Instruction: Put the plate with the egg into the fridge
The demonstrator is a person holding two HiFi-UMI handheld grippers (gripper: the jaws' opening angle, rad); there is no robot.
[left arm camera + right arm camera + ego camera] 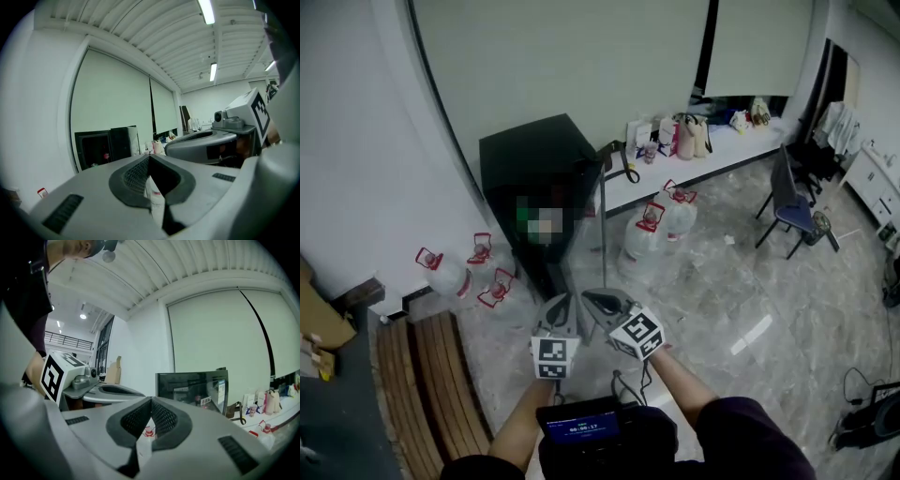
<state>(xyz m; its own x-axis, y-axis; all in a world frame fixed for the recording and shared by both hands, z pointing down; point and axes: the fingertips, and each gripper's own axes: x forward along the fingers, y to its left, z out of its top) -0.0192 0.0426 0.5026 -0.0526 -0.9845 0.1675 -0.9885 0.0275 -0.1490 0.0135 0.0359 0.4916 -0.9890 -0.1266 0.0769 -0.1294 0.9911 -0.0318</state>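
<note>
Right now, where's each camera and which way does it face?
Head view: on the person's head, steeply down at the fridge; forearms, left gripper, right gripper show.
Left gripper view: on that gripper, along its shut jaws toward the fridge; right gripper alongside.
Right gripper view: same, left gripper alongside.
Shared: all three show the fridge.

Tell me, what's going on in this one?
A person holds a tool in each hand, side by side, pointed toward a small black fridge against the wall. The left tool and the right tool are both shut and empty. No plate or egg shows in any view. Water jugs stand on the floor around the fridge.
</note>
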